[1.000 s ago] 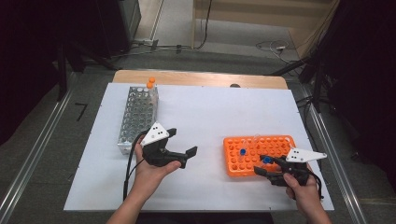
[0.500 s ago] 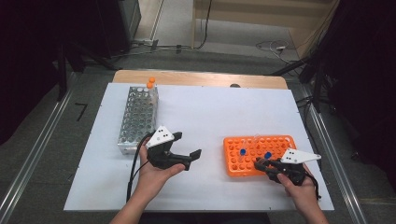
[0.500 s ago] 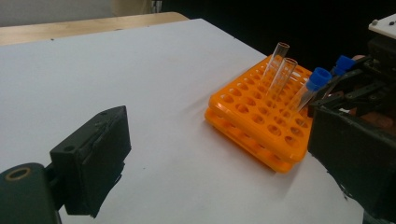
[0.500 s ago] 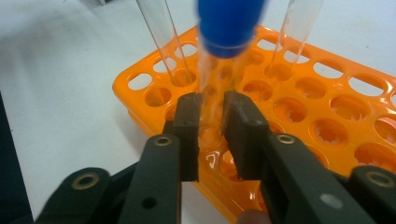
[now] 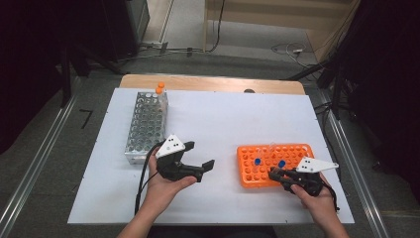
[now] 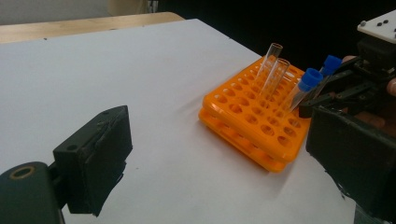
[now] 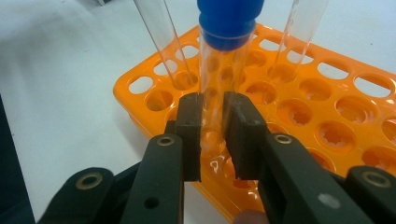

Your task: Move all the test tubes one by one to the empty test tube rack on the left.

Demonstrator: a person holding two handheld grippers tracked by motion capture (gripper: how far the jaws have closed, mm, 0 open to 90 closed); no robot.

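Note:
An orange tube rack (image 5: 297, 148) lies on the white table at the right. Blue-capped tubes (image 5: 282, 163) and two clear open tubes (image 6: 273, 70) stand in it. My right gripper (image 7: 213, 126) is shut on the glass of one blue-capped tube (image 7: 224, 51) just above the rack (image 7: 327, 93), with the tube still standing in its hole. My left gripper (image 5: 200, 154) hovers over the middle of the table. It is open, its jaws have just drawn in slightly, and nothing is between them (image 6: 224, 163).
A metal tube rack (image 5: 147, 124) stands at the left of the white sheet, with orange-capped tubes (image 5: 160, 88) at its far end. A wooden table edge (image 5: 213, 83) runs behind. Dark equipment and cables surround the table.
The right gripper's jaws have closed onto the blue-capped tube in the orange rack. Both hands have stayed where they were.

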